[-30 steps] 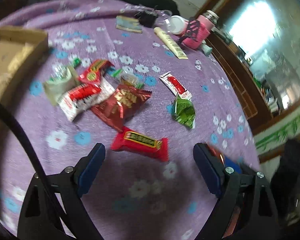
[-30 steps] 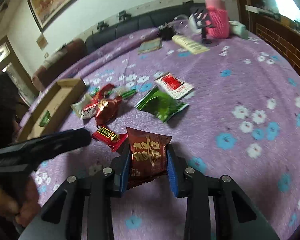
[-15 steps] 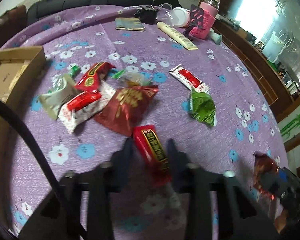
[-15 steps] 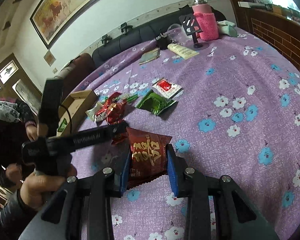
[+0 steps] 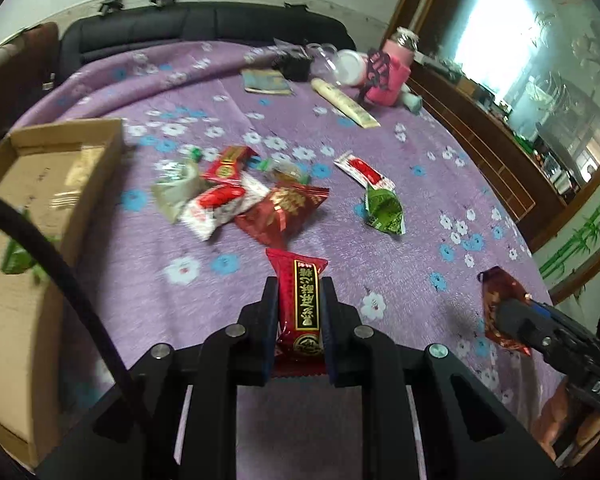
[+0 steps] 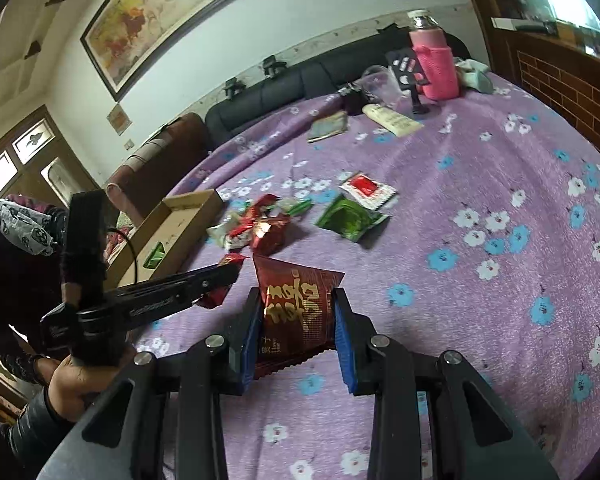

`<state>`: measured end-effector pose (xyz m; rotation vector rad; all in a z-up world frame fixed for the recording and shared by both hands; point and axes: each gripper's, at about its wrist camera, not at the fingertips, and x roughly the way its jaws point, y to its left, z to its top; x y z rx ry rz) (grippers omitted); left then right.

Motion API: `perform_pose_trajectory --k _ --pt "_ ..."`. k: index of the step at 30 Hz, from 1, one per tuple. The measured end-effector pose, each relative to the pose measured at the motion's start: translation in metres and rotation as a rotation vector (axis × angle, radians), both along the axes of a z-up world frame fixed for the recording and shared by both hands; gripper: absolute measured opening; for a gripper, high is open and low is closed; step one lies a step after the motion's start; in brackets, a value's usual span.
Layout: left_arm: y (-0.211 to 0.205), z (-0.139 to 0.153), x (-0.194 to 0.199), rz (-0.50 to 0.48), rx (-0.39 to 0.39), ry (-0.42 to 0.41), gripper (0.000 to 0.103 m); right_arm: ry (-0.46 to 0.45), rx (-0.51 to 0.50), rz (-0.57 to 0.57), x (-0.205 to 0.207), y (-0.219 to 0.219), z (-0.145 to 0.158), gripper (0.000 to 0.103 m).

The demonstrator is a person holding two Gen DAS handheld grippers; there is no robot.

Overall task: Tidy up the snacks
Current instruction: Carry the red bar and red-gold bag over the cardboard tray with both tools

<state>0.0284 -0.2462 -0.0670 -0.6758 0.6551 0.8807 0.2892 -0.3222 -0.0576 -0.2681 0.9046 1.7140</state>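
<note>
While both tongs are gripping snacks, left tongs (image 5: 299,312) a red bar (image 5: 302,304), right tongs (image 6: 296,320) a maroon packet (image 6: 298,308), carrying them to the cardboard box (image 5: 66,136) is following.

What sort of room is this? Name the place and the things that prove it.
Most likely a home living room: a black sofa runs along the wall behind a table under a purple flowered cloth, a large framed painting hangs above, and wooden cabinets stand beside it.

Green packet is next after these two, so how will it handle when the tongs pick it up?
The green packet looks crinkled and puffed, so probably light and floppy. Its glossy film may slip; a pinch on the flat sealed edge seems safer. It lies flat and apart from the pile, so it is unlikely to roll.
</note>
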Motion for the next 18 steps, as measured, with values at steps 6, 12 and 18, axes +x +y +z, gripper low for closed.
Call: perform_pose_trajectory --k 6,12,18 --pt "-0.022 0.022 -0.027 0.062 0.052 0.019 0.021 0.004 0.013 0.041 -0.021 -0.003 0.005 0.033" --pt "-0.038 0.035 -0.062 0.150 0.086 0.045 0.021 0.000 0.033 0.080 -0.043 -0.011 0.013 0.033" --pt "-0.042 0.040 -0.103 0.257 0.114 0.074 0.021 -0.005 0.040 0.138 -0.072 -0.012 0.017 0.033"
